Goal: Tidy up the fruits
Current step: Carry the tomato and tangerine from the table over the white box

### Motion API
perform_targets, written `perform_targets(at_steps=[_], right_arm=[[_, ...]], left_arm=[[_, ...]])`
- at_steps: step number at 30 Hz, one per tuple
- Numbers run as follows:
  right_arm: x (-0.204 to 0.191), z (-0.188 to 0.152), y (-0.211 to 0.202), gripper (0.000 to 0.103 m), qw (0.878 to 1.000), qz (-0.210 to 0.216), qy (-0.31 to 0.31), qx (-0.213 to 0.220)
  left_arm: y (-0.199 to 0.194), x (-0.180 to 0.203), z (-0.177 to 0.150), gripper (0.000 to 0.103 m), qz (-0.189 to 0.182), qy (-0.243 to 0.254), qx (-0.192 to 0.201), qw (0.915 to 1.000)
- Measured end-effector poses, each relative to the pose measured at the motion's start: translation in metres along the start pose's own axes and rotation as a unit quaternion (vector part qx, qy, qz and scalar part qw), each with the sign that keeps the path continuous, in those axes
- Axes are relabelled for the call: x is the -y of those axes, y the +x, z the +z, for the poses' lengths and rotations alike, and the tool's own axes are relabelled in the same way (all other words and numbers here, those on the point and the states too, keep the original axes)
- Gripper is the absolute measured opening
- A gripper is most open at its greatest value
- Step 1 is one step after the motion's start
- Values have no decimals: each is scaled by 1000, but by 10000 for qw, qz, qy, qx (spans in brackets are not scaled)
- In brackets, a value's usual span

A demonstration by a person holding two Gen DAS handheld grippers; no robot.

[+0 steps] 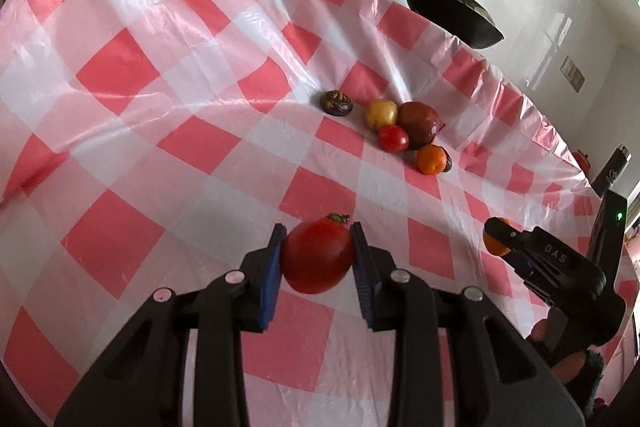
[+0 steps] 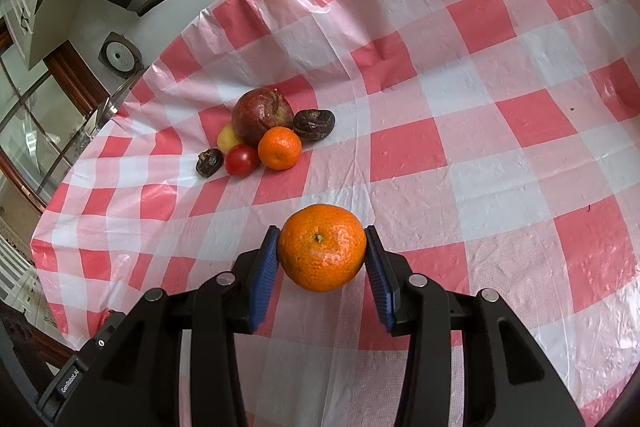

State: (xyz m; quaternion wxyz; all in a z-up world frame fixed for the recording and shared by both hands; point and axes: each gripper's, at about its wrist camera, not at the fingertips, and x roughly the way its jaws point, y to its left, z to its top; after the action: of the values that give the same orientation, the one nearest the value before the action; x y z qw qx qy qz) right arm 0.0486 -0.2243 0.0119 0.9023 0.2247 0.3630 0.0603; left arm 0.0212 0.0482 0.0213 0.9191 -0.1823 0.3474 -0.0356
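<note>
Tomato (image 1: 318, 254) sits pinched between the pads of my left gripper (image 1: 318, 259), above the checked cloth (image 1: 120, 75); a fruit pile (image 1: 404, 131) lies further ahead. From the right wrist, my right gripper (image 2: 322, 255) squeezes an orange (image 2: 322, 247), the pile beyond at the left.

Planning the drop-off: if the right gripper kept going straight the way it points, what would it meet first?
Probably bare checkered tablecloth. The right gripper, shut on a big orange, points right of the fruit pile, though depth is uncertain.
</note>
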Motion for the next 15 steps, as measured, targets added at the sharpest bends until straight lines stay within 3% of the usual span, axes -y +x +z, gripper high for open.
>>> perform_targets(at_steps=[12, 15], right_arm=[[4, 2, 0, 42, 9999, 60, 118, 64], [1, -1, 3, 42, 9998, -36, 57, -188]], left_arm=[[-3, -10, 3, 32, -25, -218, 44, 9998], [-19, -16, -1, 32, 67, -258, 89, 9996]])
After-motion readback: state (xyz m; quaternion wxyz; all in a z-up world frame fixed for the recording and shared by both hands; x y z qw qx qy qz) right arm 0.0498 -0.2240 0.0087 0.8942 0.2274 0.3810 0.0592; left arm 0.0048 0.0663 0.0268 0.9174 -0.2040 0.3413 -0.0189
